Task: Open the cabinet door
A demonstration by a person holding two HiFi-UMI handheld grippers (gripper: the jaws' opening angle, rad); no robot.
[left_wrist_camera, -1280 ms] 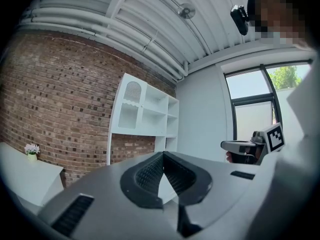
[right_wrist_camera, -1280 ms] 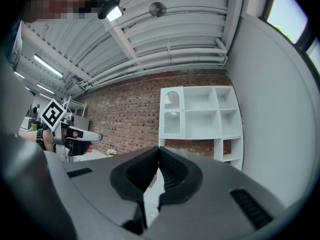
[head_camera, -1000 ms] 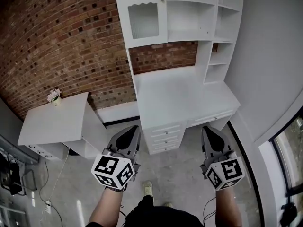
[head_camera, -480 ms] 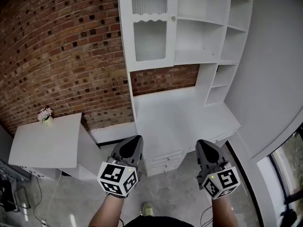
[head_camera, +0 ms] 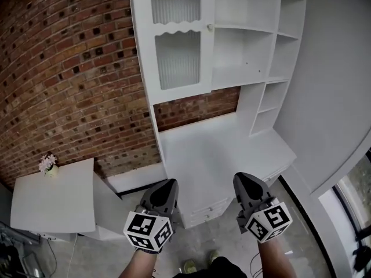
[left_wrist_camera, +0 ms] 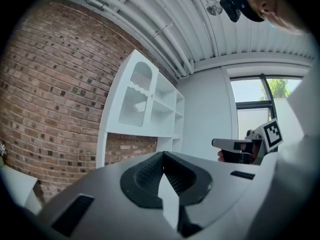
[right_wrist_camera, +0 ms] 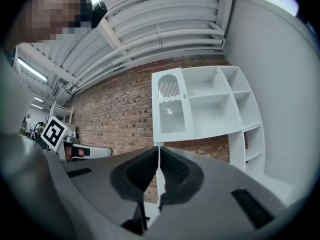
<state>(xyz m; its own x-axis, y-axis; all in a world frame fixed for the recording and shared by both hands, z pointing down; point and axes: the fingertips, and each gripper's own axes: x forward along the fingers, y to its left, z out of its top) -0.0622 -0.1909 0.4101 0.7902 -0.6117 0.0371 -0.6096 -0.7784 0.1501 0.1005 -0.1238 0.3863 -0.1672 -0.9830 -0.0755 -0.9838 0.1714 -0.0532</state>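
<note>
Two grippers, the left gripper (head_camera: 167, 185) and the right gripper (head_camera: 243, 179), both with jaws together on nothing, hang level before one white shelf unit (head_camera: 240, 79), whose single cabinet door (head_camera: 177, 36), with two ribbed panes (head_camera: 178, 58), stands closed at its upper left, well apart from both.

L tongs (head_camera: 167, 183) + R tongs (head_camera: 242, 178) showing grey shells, black ribbed pads, each carrying white cube (head_camera: 149, 231) w/ black sq markers. Person wearing dark clothing (head_camera: 203, 270), pale shoes (head_camera: 189, 266).
</note>
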